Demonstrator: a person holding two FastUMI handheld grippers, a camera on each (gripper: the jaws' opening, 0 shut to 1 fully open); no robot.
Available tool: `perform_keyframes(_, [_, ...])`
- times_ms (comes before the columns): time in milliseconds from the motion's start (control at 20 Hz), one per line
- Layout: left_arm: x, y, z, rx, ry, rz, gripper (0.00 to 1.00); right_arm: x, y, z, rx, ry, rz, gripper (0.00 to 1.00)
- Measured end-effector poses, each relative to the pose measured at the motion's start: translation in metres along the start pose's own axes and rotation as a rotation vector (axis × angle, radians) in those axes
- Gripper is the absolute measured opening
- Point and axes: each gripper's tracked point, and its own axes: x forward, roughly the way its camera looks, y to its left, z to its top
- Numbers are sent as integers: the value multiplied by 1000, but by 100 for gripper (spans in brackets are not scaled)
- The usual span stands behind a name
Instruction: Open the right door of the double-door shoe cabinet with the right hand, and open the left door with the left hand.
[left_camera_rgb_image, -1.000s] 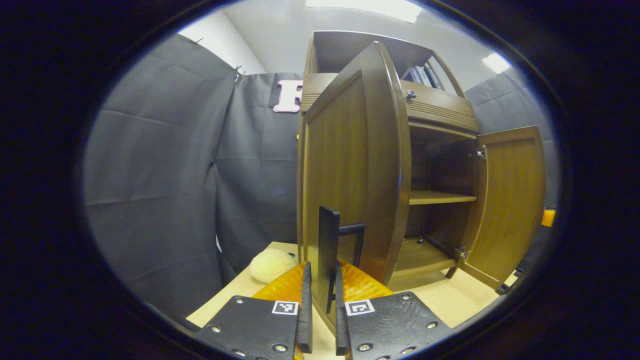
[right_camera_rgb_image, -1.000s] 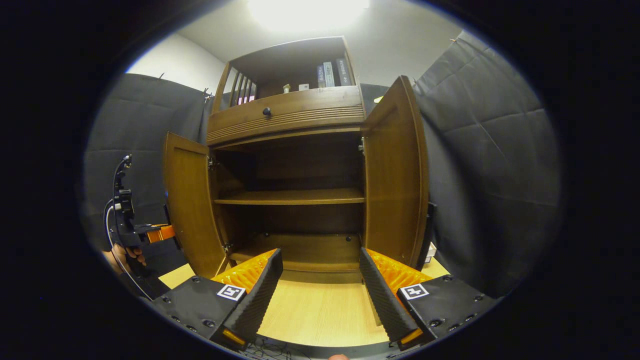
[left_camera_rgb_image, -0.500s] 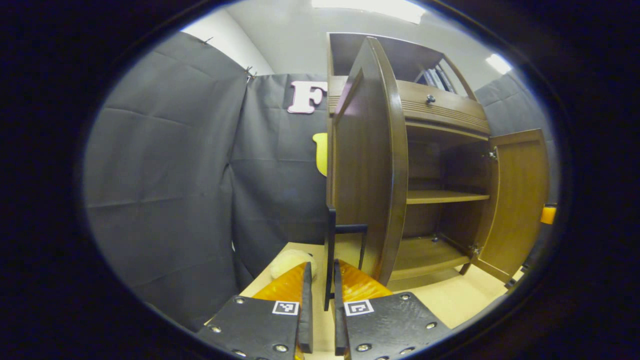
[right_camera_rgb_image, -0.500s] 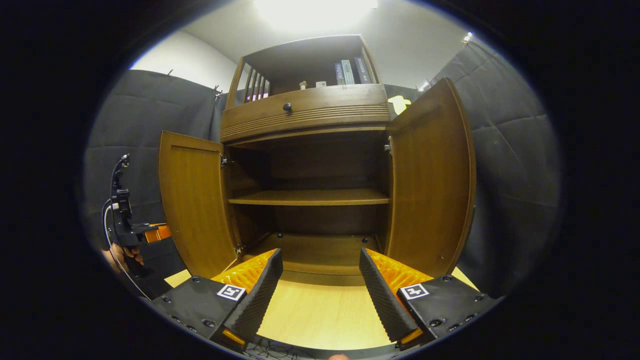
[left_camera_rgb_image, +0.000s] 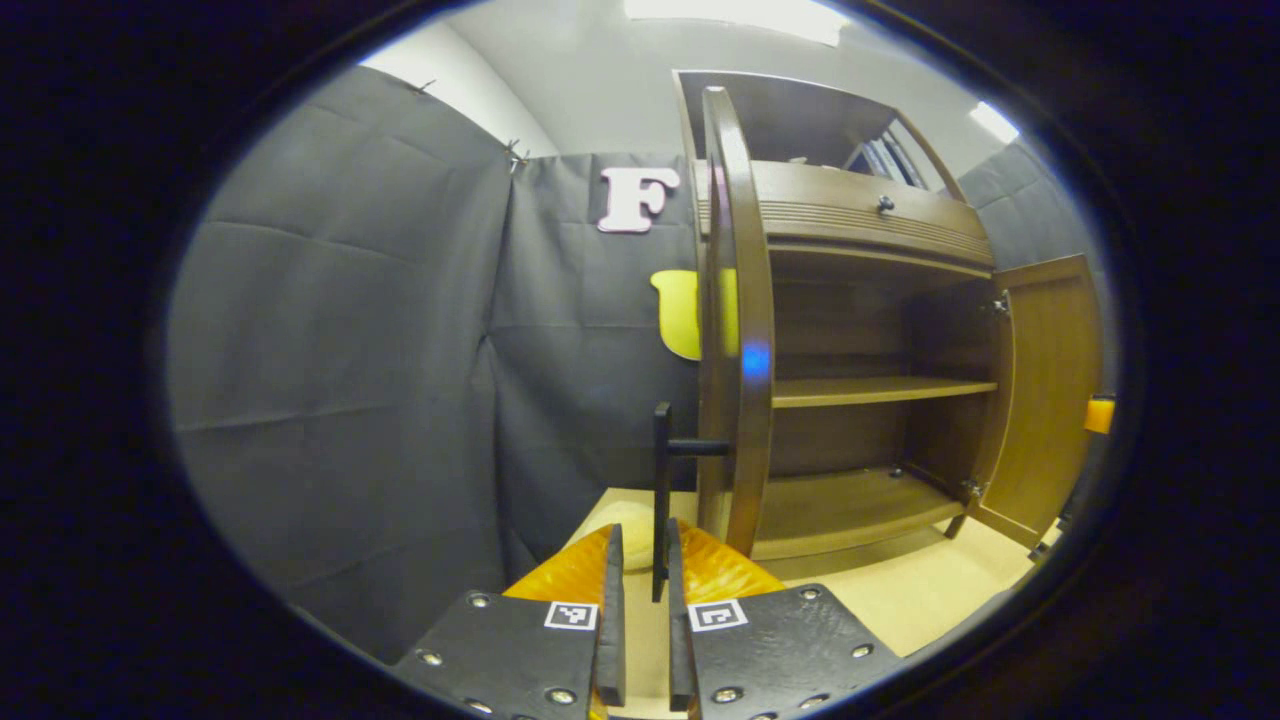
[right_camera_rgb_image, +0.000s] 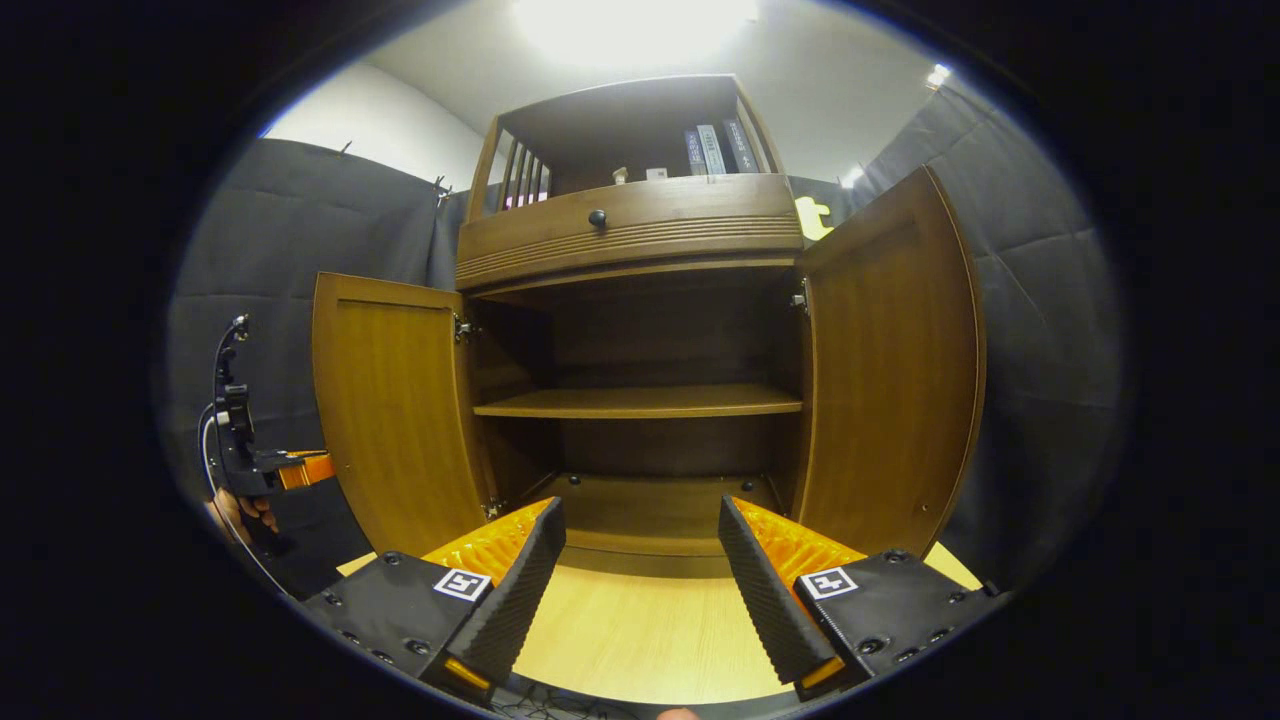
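Right gripper view: shoe cabinet (right_camera_rgb_image: 640, 230) shelves bare, fingers (right_camera_rgb_image: 510, 590) spread; left fingers (left_camera_rgb_image: 612, 620) pinch the handle (left_camera_rgb_image: 661, 500).

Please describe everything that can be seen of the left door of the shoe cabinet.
The left door is a brown wooden panel with a framed inner face, hinged at its top corner to the cabinet. It stands swung wide open. In the left gripper view it shows edge-on, slightly curved. Its dark bar handle sticks out on a short post, its lower end between the left gripper's nearly closed fingers.
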Motion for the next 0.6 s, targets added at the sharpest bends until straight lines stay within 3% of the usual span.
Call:
perform_keyframes(250, [-38, 4, 14, 2, -21, 44, 21, -16, -19, 11, 4, -23, 5, 93])
perform_keyframes(500, [-92, -33, 49, 14, -89, 40, 17, -45, -47, 15, -25, -30, -20, 96])
perform_keyframes(600, [-111, -48, 55, 4, -105, 28, 15, -58, -58, 16, -44, -30, -40, 92])
